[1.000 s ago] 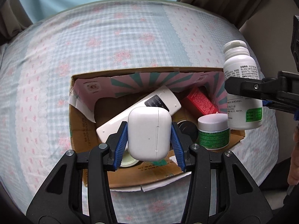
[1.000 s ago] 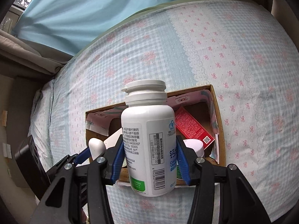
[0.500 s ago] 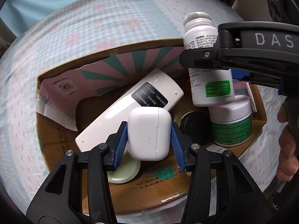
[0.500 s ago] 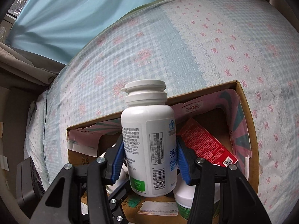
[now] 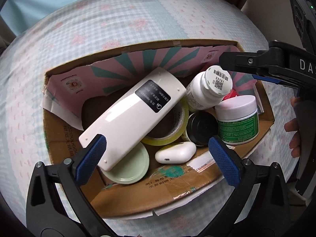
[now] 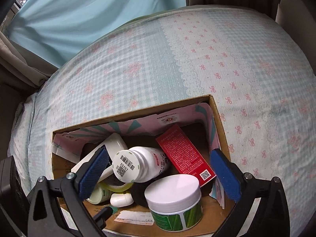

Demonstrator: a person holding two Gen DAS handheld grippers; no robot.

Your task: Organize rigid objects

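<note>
A cardboard box sits on the checked bedspread. Inside it lie a white earbuds case, a white pill bottle on its side, a white remote, a roll of clear tape, a green-labelled jar, a black jar, a pale green lid and a red carton. My left gripper is open and empty just above the earbuds case. My right gripper is open and empty over the pill bottle.
The bed with its blue and pink checked cover spreads around the box. A light blue curtain hangs behind it. The box has a torn pink paper lining.
Both grippers have opened. The earbuds case has dropped from the left gripper into the box, and the pill bottle has fallen from the right gripper onto its side among the things.
</note>
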